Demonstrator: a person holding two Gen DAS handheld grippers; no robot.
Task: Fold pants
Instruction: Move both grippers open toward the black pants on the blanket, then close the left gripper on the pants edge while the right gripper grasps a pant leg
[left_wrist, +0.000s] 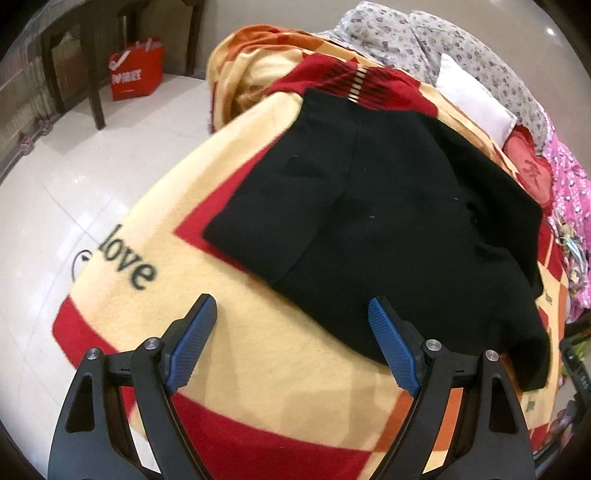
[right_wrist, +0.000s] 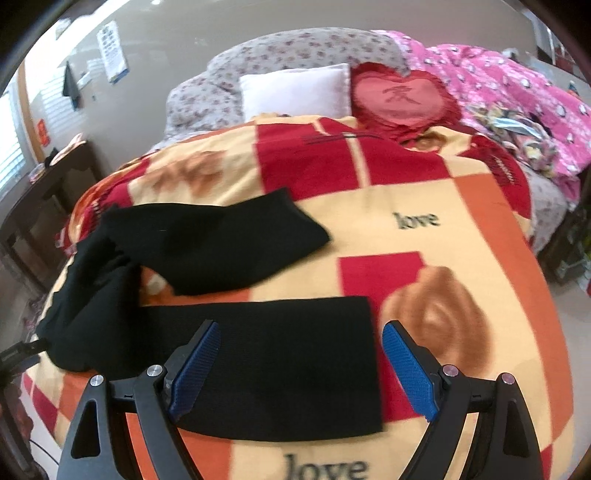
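Black pants (left_wrist: 388, 229) lie spread on a yellow, red and orange blanket (left_wrist: 258, 369) over a bed. In the left wrist view the waist end is nearest, and my left gripper (left_wrist: 293, 314) hangs open and empty just above its near edge. In the right wrist view the two legs (right_wrist: 221, 240) lie apart in a V. My right gripper (right_wrist: 301, 339) is open and empty above the hem end of the nearer leg (right_wrist: 280, 365), its blue pads (right_wrist: 406, 369) on either side of it.
A white pillow (right_wrist: 295, 90), a red heart cushion (right_wrist: 402, 96) and a pink quilt (right_wrist: 517, 99) lie at the head of the bed. A red bag (left_wrist: 136, 74) stands on the tiled floor by a dark table (left_wrist: 92, 55). The bed edge drops off at left.
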